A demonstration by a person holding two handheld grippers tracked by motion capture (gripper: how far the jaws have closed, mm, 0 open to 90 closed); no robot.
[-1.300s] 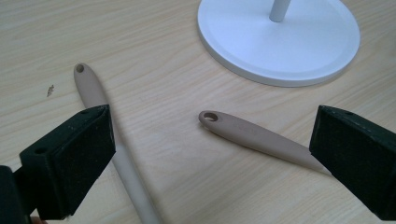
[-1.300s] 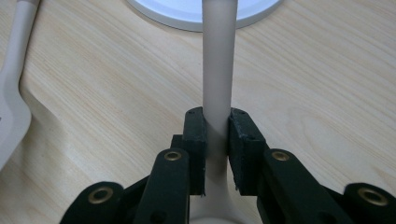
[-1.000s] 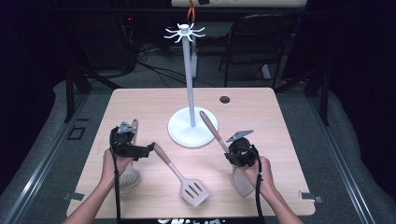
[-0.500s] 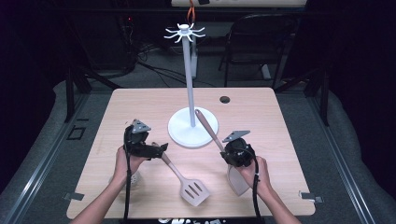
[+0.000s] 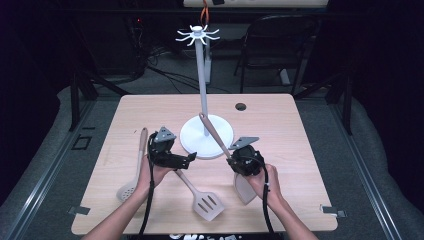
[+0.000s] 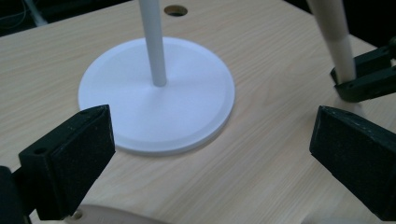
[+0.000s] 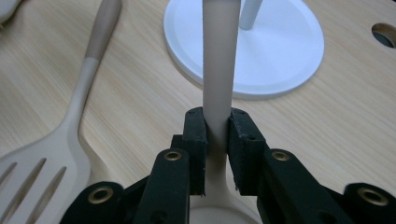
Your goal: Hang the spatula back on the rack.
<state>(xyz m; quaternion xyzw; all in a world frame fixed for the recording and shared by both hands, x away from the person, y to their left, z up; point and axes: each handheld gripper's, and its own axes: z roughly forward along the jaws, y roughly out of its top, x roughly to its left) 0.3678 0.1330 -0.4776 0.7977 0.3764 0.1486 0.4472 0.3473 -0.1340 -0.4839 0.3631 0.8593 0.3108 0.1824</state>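
Note:
A white utensil stand with a tall pole and hooks on top rises at the table's middle. My right gripper is shut on the beige handle of a solid spatula, whose blade rests on the table while the handle leans up toward the pole. My left gripper is open beside the stand's base, just above the handle of a slotted turner. Its pads stand wide apart with nothing between them.
A slotted spoon lies at the left, its handle pointing away from the person. A round cable hole sits behind the stand. The slotted turner lies close to the left of my right gripper.
My left gripper has moved right, away from the slotted spoon and toward the stand's base. The right gripper has stayed in place with the spatula handle.

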